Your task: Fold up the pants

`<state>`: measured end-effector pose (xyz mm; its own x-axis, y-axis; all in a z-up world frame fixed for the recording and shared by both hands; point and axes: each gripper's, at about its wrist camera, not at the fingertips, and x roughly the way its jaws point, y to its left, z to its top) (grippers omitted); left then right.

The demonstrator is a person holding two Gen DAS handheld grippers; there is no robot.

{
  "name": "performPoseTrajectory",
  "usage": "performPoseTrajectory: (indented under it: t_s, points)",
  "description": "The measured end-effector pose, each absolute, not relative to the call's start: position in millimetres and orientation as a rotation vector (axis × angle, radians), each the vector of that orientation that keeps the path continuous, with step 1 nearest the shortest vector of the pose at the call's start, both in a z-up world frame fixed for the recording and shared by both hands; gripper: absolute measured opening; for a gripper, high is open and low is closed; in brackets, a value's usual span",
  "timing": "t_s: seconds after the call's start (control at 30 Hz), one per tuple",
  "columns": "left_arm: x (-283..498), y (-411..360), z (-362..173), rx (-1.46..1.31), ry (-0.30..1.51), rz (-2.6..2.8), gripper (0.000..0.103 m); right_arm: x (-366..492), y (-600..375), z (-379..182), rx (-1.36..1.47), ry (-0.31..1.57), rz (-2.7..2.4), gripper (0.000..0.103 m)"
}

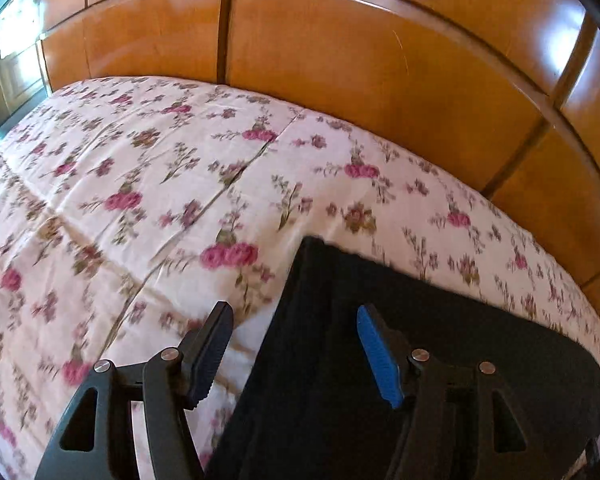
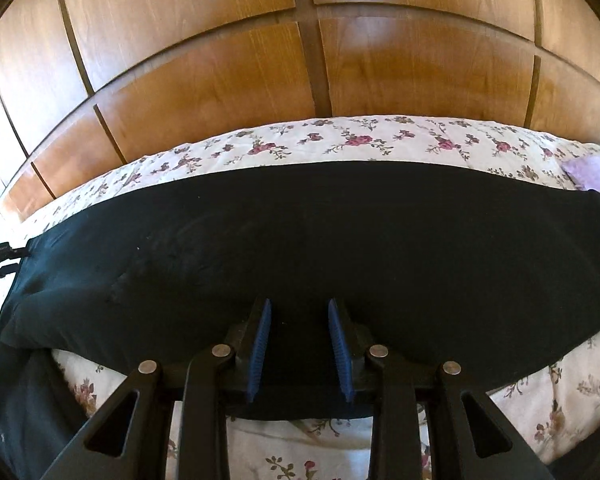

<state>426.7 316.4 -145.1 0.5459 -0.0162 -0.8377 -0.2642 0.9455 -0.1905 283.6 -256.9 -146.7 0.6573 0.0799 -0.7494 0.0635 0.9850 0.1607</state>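
Black pants [image 2: 340, 240]: laid flat across the bed, a long dark band running left to right in the right wrist view, the far long edge straight, the near edge bowed toward the camera. Leg-on-leg lengthwise fold apparently made, judging by the single narrow band; not certain. Left end rumpled, a flap drooping over the bed's near side. Crosswise folds judged still to do.

Left gripper [image 1: 296, 354]: fingers wide apart, nothing between them, poised over one end edge of the pants [image 1: 380, 360], one finger above fabric, the other above bedspread. Contact with cloth not discernible.

Right gripper [image 2: 300, 348]: fingers apart, nothing clamped, set at the middle of the near long edge, black cloth visible between and below the pads.

Floral bedspread [image 1: 140, 200]: cream with pink roses, carrying the pants.

Wooden panelling [image 2: 220, 80]: behind the bed.

Lilac cloth [image 2: 596, 176]: at the right end, kind unclear.
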Motion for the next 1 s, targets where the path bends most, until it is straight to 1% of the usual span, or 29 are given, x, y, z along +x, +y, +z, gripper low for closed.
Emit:
performPoseTrajectory:
  t_s: [0.1,0.13,0.17,0.2,0.23,0.27,0.3,0.37,0.57,0.67,0.9,1.0]
  points:
    - [431,315,-147,-0.299,0.928,0.136,0.064,283,-251,-145,0.16,0.852,0.001,0.031]
    - [431,314,-148,-0.292,0.912,0.143,0.061,283,-251,-145,0.157,0.852,-0.001,0.031]
    - [431,311,-150,-0.274,0.906,0.152,0.051,283,-251,-145,0.154,0.851,-0.002,0.031]
    - [433,308,-151,-0.258,0.906,0.144,0.046,282,-250,-144,0.155,0.85,-0.002,0.031]
    - [433,303,-150,-0.244,0.901,0.116,0.029,282,-250,-144,0.159,0.848,-0.002,0.031]
    - [434,300,-149,-0.235,0.902,0.1,0.024,282,-251,-144,0.162,0.847,-0.001,0.031]
    - [434,296,-147,-0.206,0.905,0.115,0.022,282,-251,-144,0.165,0.846,0.001,0.031]
    - [431,293,-139,-0.192,0.891,0.117,0.006,282,-252,-144,0.168,0.844,0.001,0.031]
    - [401,305,-96,-0.314,0.762,0.086,0.006,282,-252,-144,0.157,0.842,-0.004,0.031]
    - [379,300,-68,-0.299,0.691,0.043,0.006,282,-252,-144,0.15,0.844,-0.006,0.031]
    - [328,288,-25,-0.333,0.592,-0.042,0.006,286,-247,-142,0.106,0.868,-0.023,0.032]
    - [298,286,-12,-0.367,0.551,-0.086,0.006,286,-246,-137,0.093,0.893,-0.039,0.035]
